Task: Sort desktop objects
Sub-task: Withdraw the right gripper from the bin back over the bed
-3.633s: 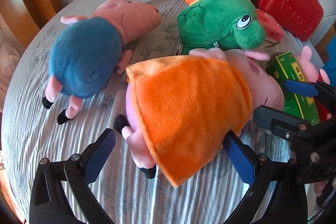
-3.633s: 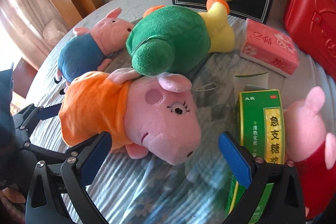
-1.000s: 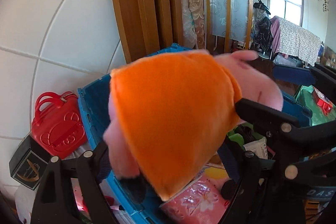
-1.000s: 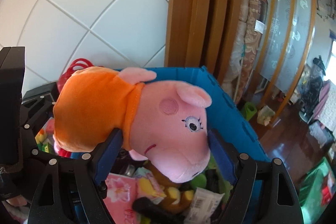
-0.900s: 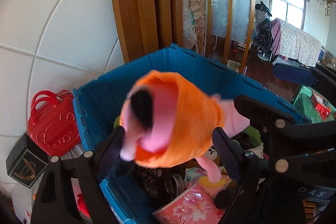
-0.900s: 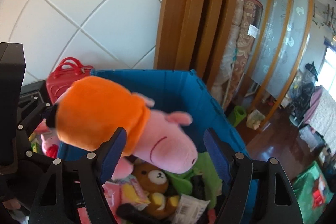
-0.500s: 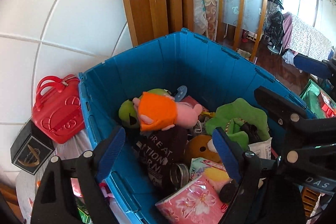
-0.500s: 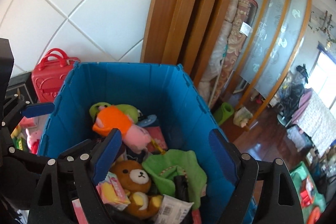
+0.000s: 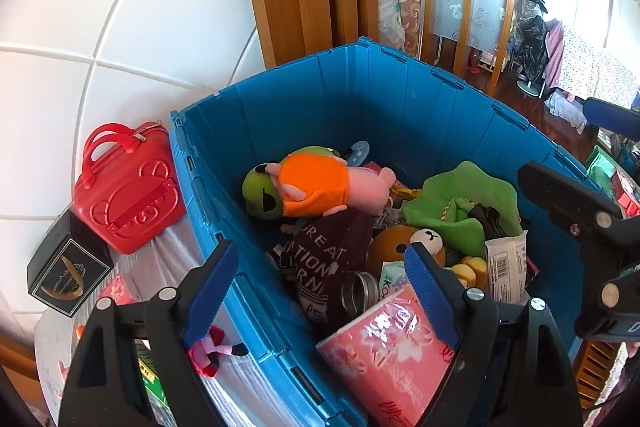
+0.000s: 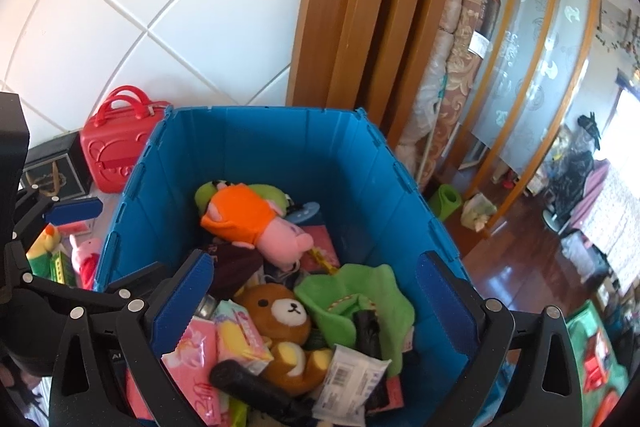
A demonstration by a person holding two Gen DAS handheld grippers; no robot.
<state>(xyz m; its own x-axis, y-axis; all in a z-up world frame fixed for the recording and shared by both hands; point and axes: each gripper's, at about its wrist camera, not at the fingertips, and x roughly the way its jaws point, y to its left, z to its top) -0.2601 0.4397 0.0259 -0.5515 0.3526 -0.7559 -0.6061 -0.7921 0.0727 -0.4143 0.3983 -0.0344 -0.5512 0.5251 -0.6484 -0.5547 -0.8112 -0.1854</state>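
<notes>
Dark cloth [image 9: 328, 259] in blue bin [image 9: 360, 99] reads "GREAT"

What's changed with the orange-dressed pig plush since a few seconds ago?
The orange-dressed pink pig plush left the table, carried by both claws, was released and dropped into the blue plastic crate. The right claw is opening, empty; the left claw is empty too. The brown bear plush stayed put.

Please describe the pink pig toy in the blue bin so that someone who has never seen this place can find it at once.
Look in the blue bin by the tiled wall. Near the bin's far left corner the pig lies on top of the pile, partly over a green plush. It alone pairs a pink head with an orange dress; the brown bear lies nearer.
</notes>
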